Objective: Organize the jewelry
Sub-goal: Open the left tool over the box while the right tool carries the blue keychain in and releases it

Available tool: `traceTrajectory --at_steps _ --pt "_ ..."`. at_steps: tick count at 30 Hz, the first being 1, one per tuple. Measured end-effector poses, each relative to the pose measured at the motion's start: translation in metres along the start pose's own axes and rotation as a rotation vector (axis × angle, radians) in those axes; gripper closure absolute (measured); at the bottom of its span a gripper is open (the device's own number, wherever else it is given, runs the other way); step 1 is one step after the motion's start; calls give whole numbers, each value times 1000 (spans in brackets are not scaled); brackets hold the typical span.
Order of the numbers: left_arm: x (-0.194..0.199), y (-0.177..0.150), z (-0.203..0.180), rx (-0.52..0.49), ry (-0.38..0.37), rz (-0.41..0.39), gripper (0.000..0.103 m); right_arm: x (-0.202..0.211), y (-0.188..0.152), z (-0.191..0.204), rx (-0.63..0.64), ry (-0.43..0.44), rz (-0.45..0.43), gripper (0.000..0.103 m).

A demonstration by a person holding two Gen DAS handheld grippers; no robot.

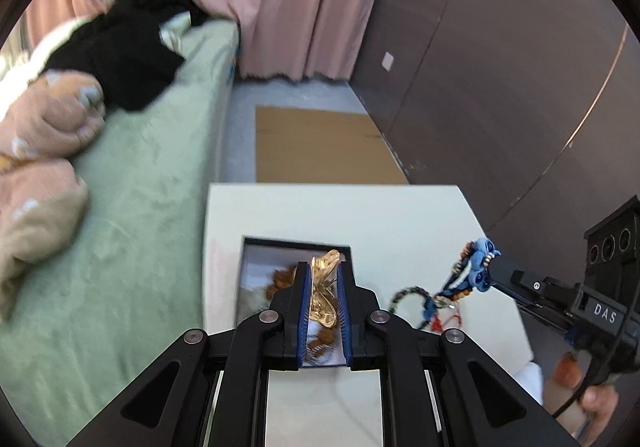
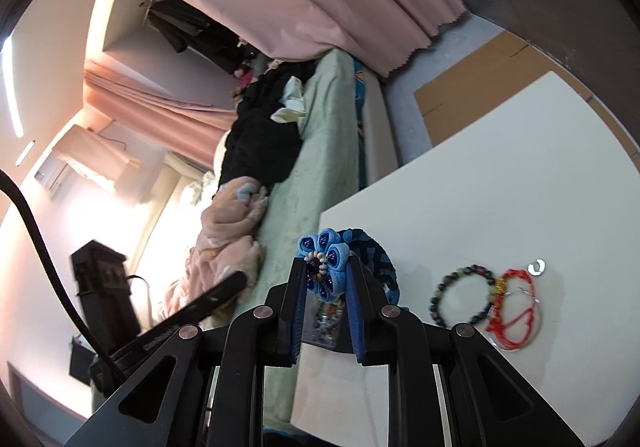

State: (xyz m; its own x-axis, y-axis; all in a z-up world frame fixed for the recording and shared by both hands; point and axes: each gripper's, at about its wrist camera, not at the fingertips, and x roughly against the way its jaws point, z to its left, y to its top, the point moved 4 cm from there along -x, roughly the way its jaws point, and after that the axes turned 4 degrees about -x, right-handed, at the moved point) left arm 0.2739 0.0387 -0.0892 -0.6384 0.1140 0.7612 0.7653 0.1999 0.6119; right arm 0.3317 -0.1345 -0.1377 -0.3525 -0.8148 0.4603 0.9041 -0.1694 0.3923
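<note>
left gripper [image 1: 324,287] pinches a gold ornament [image 1: 325,289] above the open box [image 1: 248,267] on the white table [image 1: 400,223], likely for dropping in. right gripper [image 2: 323,279] clamps a blue flower bracelet [image 2: 324,259], lifted clear; beaded bracelet [image 2: 460,297] and red cord [image 2: 516,311] lie right.

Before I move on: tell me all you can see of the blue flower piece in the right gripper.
The blue flower piece is a fabric-looking blossom of rounded light-blue petals with dark blue centres, ringed by small pale beads. A braided band in light and dark blue loops out behind it. The right gripper has its jaws shut on it, holding it lifted above the white table; nothing else visibly touches it.
</note>
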Motion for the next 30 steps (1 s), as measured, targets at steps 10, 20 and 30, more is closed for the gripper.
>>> traceTrajectory --at_steps 10,20,30 --pt "3 -5 20 71 -10 -7 40 -28 -7 21 22 53 41 83" --pt "14 -13 44 83 55 -19 40 -58 -14 36 51 67 67 82" --pt "27 -25 56 52 123 -48 40 -60 -15 36 86 -35 72 32"
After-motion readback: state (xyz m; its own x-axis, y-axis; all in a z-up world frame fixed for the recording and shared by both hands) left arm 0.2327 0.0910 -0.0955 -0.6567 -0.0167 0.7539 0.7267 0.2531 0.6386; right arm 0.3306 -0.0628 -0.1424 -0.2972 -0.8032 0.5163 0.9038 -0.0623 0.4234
